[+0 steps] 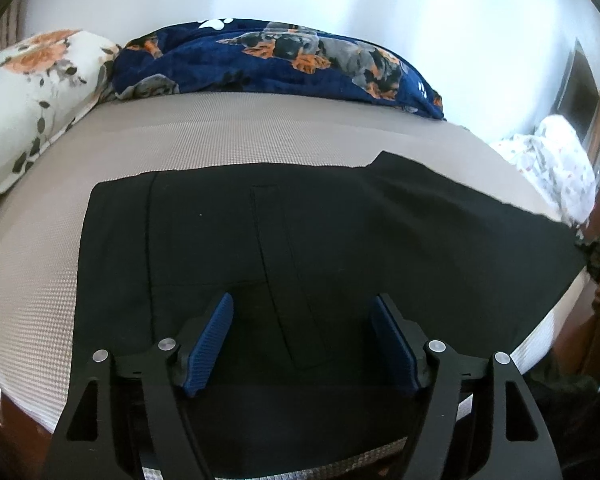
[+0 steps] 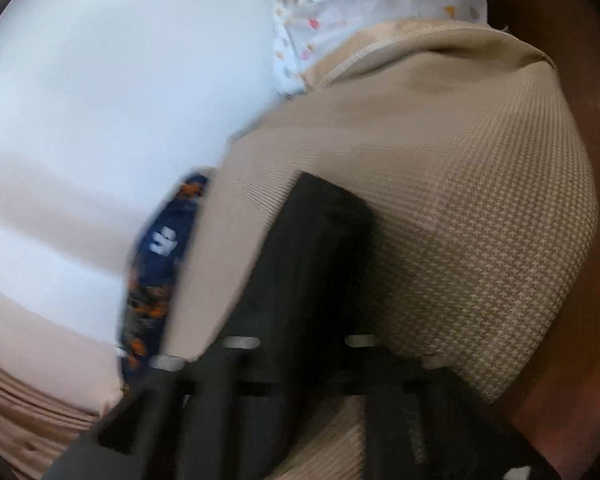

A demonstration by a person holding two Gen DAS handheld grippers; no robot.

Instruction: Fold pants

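Judging the fold barely begun, we see the black pants (image 1: 300,240) lying flat on the bed (image 1: 228,136) at centre frame, our left hand-held gripper (image 1: 302,340) released above them, the right hand-held gripper (image 2: 300,320) clenched on dark cloth.

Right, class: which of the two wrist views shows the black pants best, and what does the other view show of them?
The left wrist view: the black pants lie spread flat on the beige mattress, seams and far edge sharp. The right wrist view is motion-blurred and shows only one dark end of the fabric rising from the right gripper.
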